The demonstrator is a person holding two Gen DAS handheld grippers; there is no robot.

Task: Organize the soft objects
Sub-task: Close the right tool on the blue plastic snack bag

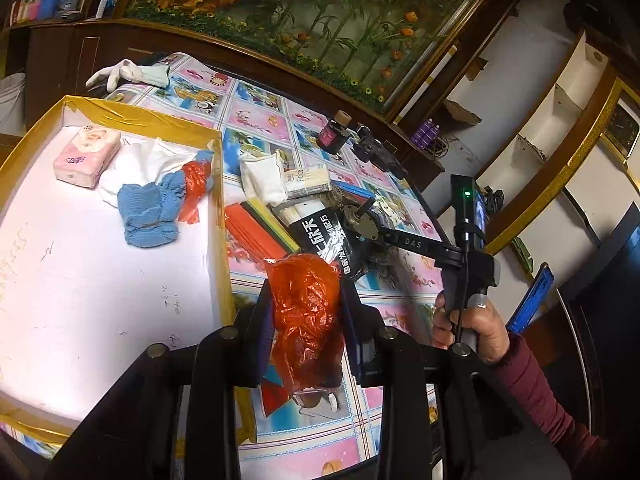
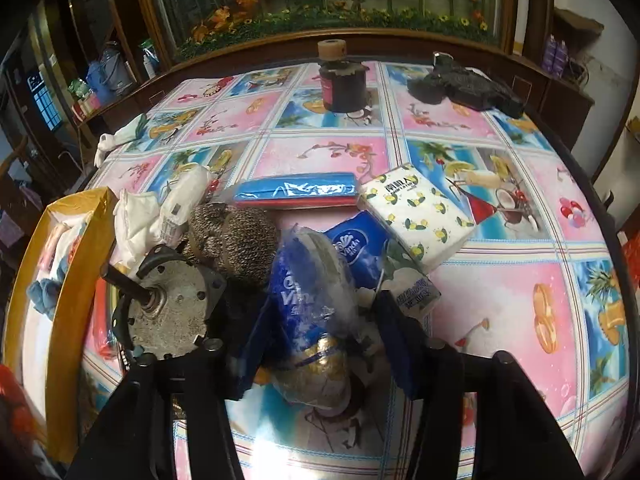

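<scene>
My left gripper grips a red bag beside the box — tissues, cloths already inside. My right gripper clamps a blue pack; more packs wait on the worktop.

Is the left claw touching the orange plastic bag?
Touching. In the left wrist view, the left claw has both fingers pressed against the sides of the crumpled orange bag, holding it above the table beside the box.

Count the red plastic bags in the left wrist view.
2: one red plastic bag clamped in the left gripper over the table, one crumpled red bag inside the yellow-rimmed box beside the blue cloth. Others may be hidden.
</scene>
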